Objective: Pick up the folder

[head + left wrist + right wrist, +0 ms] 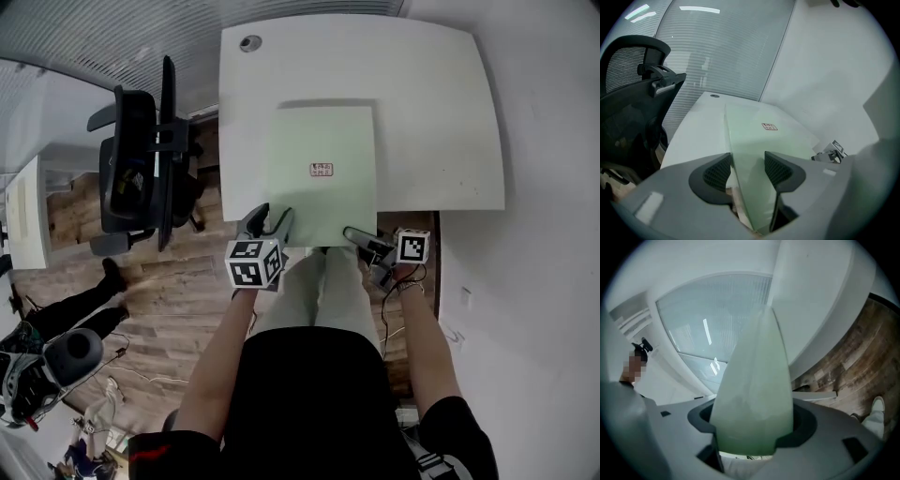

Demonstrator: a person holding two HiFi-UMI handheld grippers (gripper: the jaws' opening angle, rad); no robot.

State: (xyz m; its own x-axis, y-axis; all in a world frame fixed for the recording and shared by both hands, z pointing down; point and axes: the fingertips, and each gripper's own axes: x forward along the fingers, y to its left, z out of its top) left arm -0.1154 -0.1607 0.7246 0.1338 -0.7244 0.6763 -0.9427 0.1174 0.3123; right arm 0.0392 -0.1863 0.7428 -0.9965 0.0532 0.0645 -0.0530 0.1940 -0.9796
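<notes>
Folder (322, 173), pale green: flat on white table (441, 112), near edge overhanging. Left gripper (270, 221) jaws apart astride its near-left corner; right gripper (361, 239) jaws wide, near-right corner between them.

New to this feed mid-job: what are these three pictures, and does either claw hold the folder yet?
No robot here: a person holds a two-jaw gripper in each hand. The head view looks down from the person's head; the other two cameras ride on the grippers, looking along their jaws. A pale green folder lies on the white desk, its near edge overhanging. The left gripper is at its near left corner, the right gripper at its near right. In both gripper views the jaws stand apart with the folder between them, no pad visibly pressing it, so it looks not yet gripped.
</notes>
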